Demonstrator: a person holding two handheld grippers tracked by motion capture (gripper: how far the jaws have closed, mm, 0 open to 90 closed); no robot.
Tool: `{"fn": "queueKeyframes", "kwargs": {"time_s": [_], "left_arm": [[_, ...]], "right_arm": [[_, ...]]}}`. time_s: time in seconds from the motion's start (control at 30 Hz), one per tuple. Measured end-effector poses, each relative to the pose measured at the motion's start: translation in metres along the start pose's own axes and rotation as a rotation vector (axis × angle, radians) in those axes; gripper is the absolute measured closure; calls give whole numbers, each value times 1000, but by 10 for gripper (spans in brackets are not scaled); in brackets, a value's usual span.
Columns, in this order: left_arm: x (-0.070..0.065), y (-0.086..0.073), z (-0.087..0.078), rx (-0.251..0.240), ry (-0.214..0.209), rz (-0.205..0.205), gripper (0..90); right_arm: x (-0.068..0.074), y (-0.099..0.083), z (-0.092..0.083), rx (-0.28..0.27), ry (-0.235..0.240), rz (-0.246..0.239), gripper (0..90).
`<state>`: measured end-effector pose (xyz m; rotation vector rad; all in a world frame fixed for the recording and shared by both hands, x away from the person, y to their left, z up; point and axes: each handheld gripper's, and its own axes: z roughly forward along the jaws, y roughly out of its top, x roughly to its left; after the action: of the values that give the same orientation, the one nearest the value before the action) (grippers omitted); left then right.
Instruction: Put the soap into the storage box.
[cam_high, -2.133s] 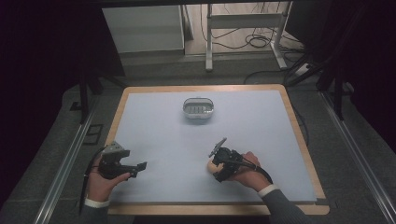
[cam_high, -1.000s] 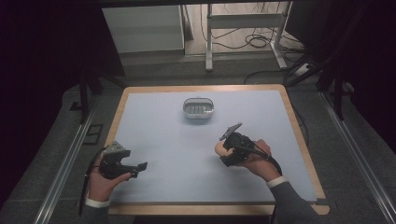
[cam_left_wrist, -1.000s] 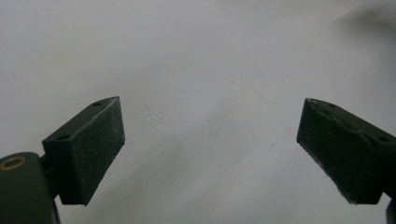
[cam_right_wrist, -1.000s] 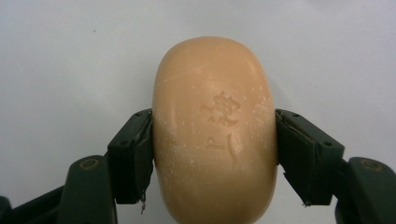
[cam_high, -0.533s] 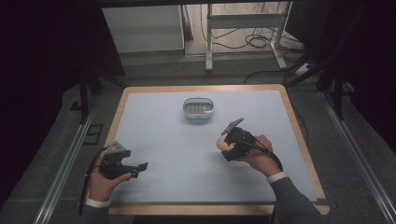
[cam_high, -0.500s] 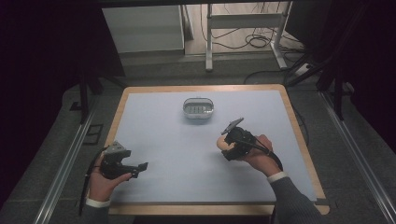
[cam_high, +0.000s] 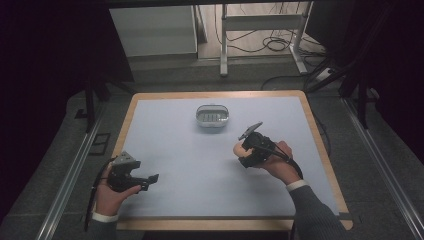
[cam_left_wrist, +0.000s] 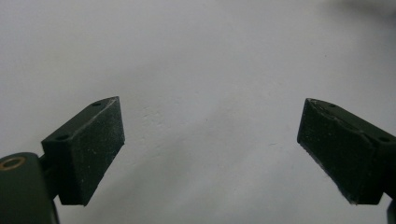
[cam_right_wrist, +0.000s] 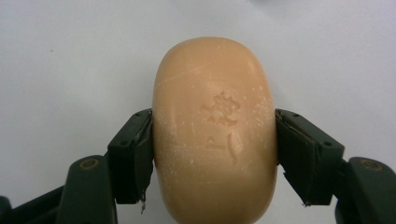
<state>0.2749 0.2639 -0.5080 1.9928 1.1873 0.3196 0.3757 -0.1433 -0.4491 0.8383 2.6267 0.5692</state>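
A peach-coloured oval bar of soap (cam_right_wrist: 215, 135) with a stamped mark fills the right gripper view, and my right gripper (cam_right_wrist: 214, 140) is shut on its two long sides. From above, the soap (cam_high: 239, 148) shows at the left tip of my right gripper (cam_high: 246, 149), held over the right half of the table, below and right of a small oval soap dish (cam_high: 213, 116) with a ribbed insert. My left gripper (cam_high: 152, 178) rests low at the table's front left with its jaws wide apart; in the left gripper view (cam_left_wrist: 211, 149) nothing lies between the pads (cam_left_wrist: 98, 144).
The pale blue tabletop (cam_high: 190, 165) has a wooden rim (cam_high: 225, 224). Beyond the far edge stand a white cabinet (cam_high: 152, 30) and a metal frame with cables (cam_high: 260, 30). Metal rails (cam_high: 70, 175) run along both sides.
My right gripper has lifted the soap and carried it up and rightward, toward the dish. The left gripper has stayed in place.
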Motion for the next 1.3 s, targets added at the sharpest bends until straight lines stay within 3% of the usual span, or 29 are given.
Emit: {"fn": "queueKeyframes", "kwargs": {"time_s": [0.33, 0.73, 1.17, 1.3], "left_arm": [[0, 0, -2, -7, -5, -5, 74], [0, 0, -1, -6, -11, -11, 74], [1, 1, 0, -3, -16, -13, 74], [0, 1, -1, -5, -15, -13, 73]], "right_arm": [[-13, 11, -1, -20, 7, -2, 325], [-19, 27, 2, -31, -9, -40, 325], [-28, 44, 7, -40, -10, -46, 325], [-32, 49, 8, -50, 10, -48, 325]]}}
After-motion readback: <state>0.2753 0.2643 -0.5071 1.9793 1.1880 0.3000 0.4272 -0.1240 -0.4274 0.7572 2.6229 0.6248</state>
